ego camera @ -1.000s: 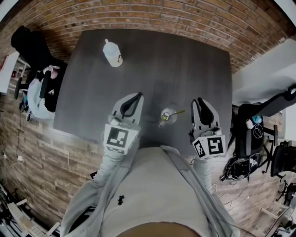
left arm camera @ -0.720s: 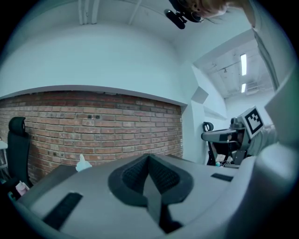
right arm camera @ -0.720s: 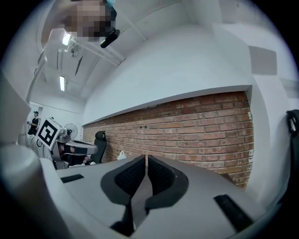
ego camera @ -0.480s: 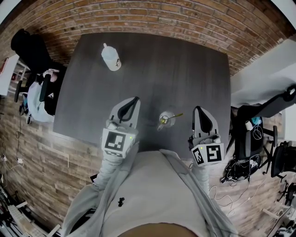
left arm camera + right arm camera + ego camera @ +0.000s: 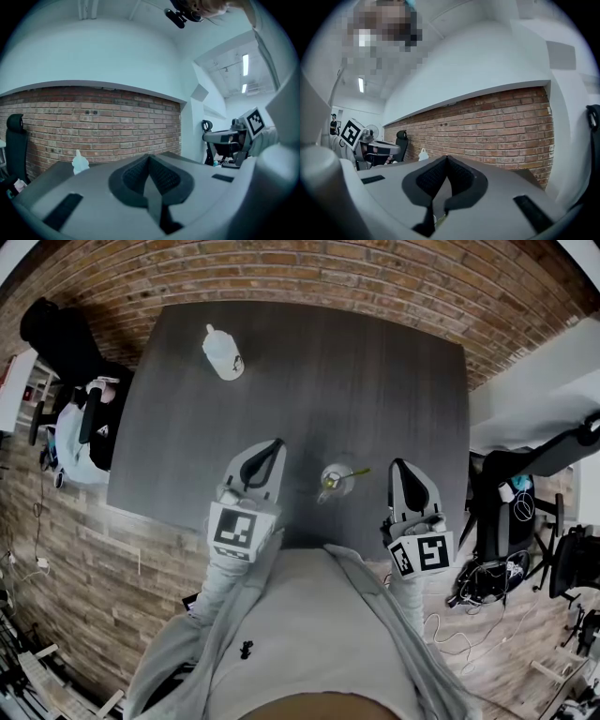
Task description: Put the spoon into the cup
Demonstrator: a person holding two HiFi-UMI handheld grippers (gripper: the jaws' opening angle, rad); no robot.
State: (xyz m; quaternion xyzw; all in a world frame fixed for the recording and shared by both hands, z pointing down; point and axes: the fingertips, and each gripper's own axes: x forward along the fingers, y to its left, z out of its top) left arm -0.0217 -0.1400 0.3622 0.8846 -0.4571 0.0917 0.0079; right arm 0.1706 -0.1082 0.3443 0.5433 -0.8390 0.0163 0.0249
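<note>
Spoon sits in the cup, seemingly clear glass, near the desk's front edge, its handle tilted right. Left claw and right claw flank the cup, apart from it, both clenched on nothing. Bottle stands near the far left corner.

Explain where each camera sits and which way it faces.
Head view: on the person's head, looking steeply down at the table, cup, left gripper, right gripper, own torso.
Left gripper view: rides that gripper, faces the brick wall; own shut jaws show.
Right gripper view: likewise, own shut jaws.
All share the white bottle.
</note>
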